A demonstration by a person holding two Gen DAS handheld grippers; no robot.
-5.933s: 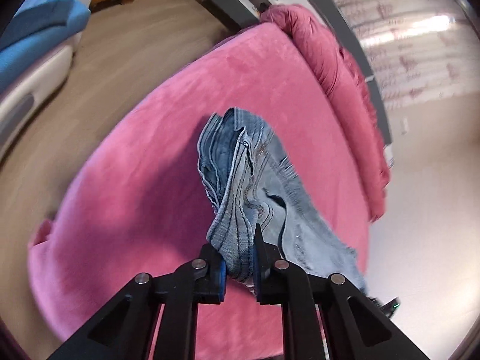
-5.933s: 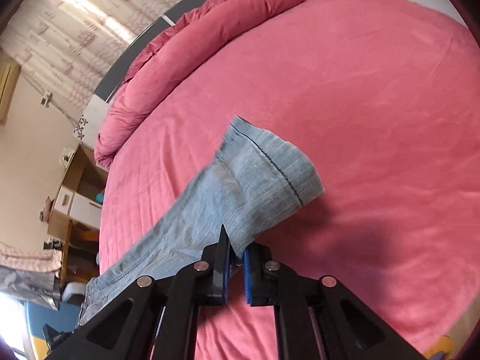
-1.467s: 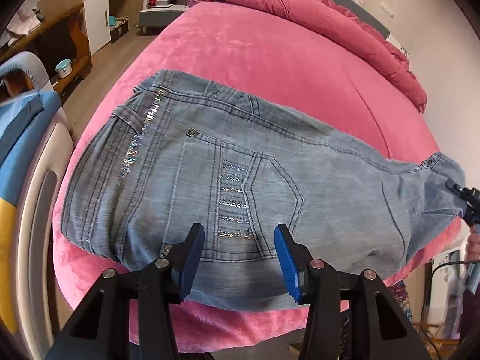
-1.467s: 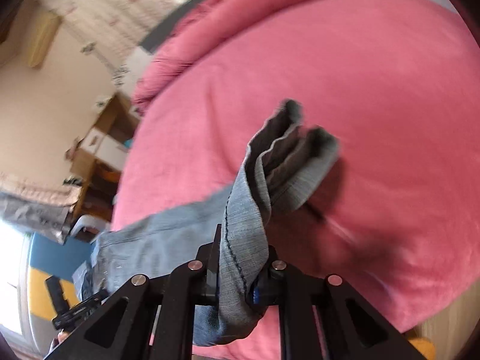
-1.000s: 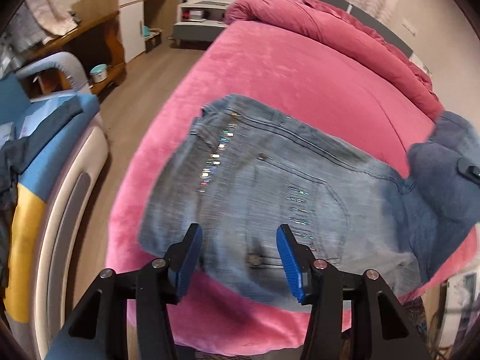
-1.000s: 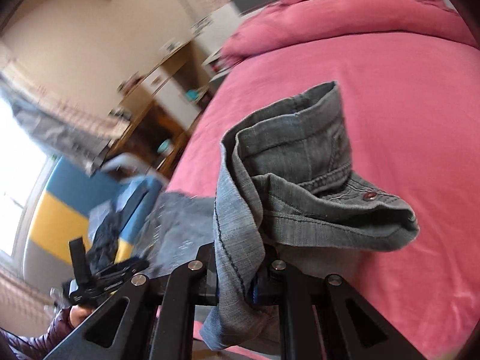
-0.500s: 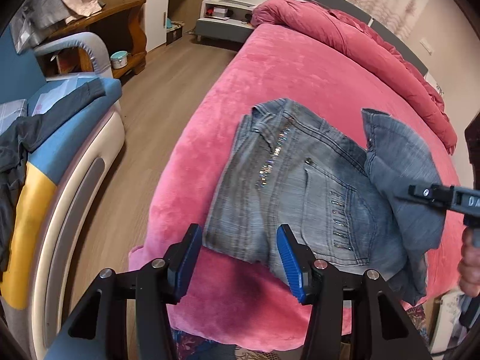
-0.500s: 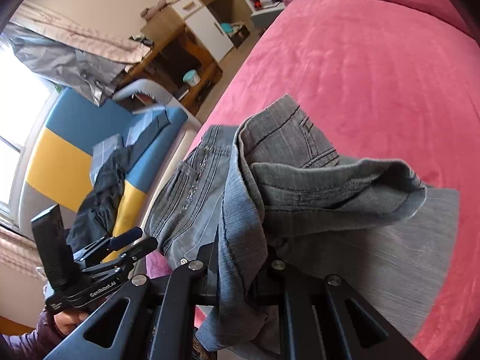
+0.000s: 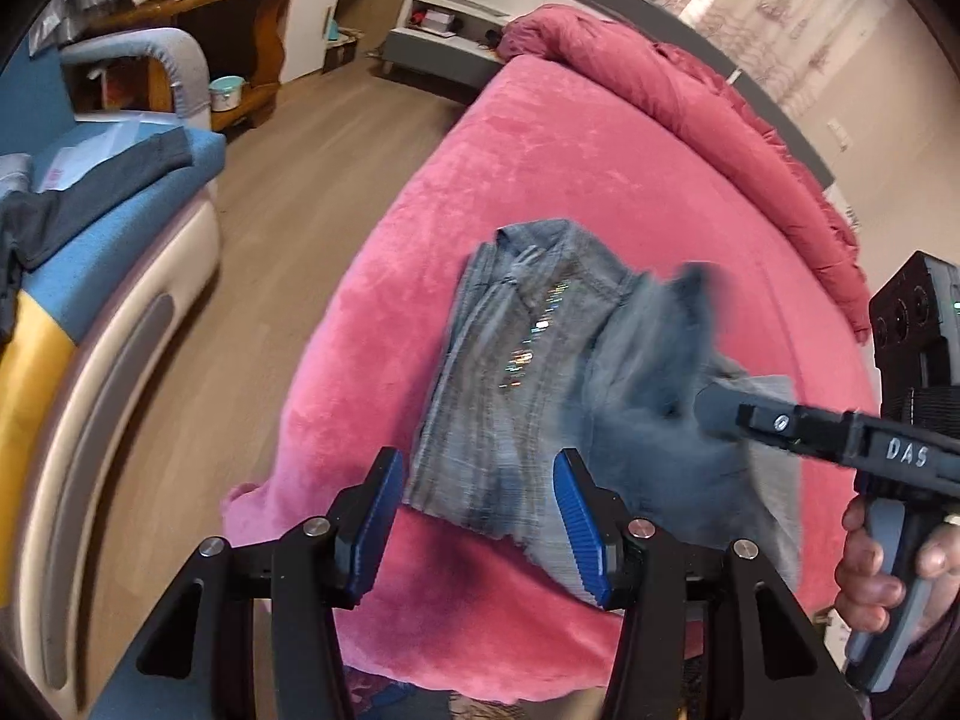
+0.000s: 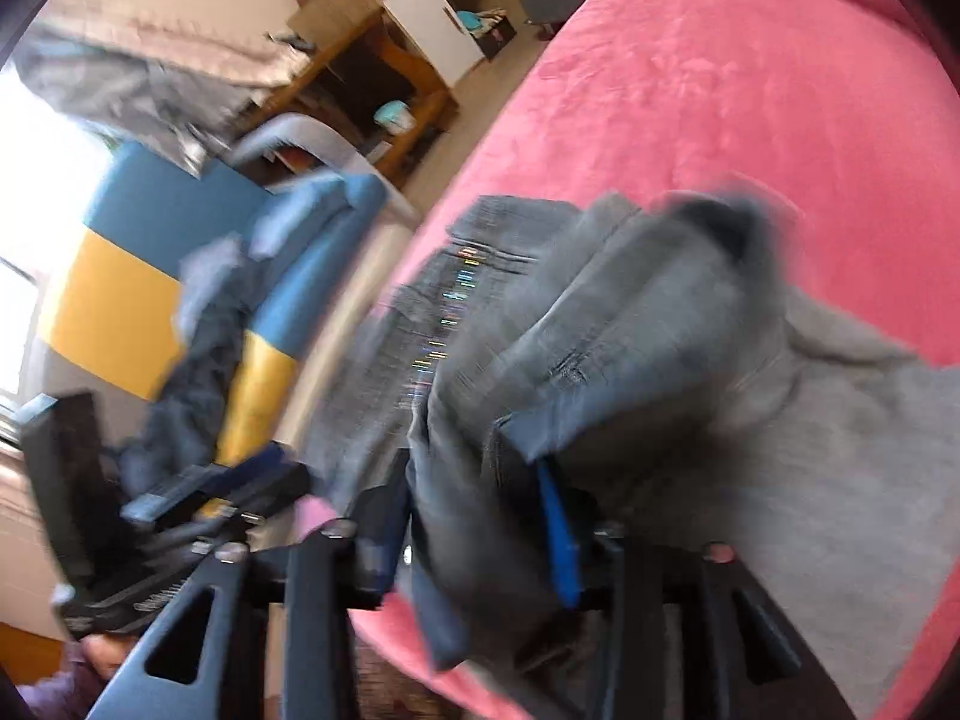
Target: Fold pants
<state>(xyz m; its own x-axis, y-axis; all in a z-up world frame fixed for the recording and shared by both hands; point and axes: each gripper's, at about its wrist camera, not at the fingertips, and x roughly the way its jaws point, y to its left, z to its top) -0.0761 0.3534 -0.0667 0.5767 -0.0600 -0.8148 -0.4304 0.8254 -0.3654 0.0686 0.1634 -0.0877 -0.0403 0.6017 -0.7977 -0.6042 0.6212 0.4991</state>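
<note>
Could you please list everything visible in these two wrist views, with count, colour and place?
Faded denim pants: one, blue-grey with a sparkly strip, on the bed's near corner, leg end folded over the seat.
Plush bed cover: one, pink, under the pants.
Rolled quilt: one, dark pink, along the bed's far edge.
Padded sofa: one, blue, yellow and cream, left of the bed, dark clothes on it.
Wooden desk: one, brown, behind the sofa.
Small pot: one, teal, beside the desk.
Left tool: black with blue pads, open, empty, above the pants.
Right tool: black, jaws just opened, denim between them.
</note>
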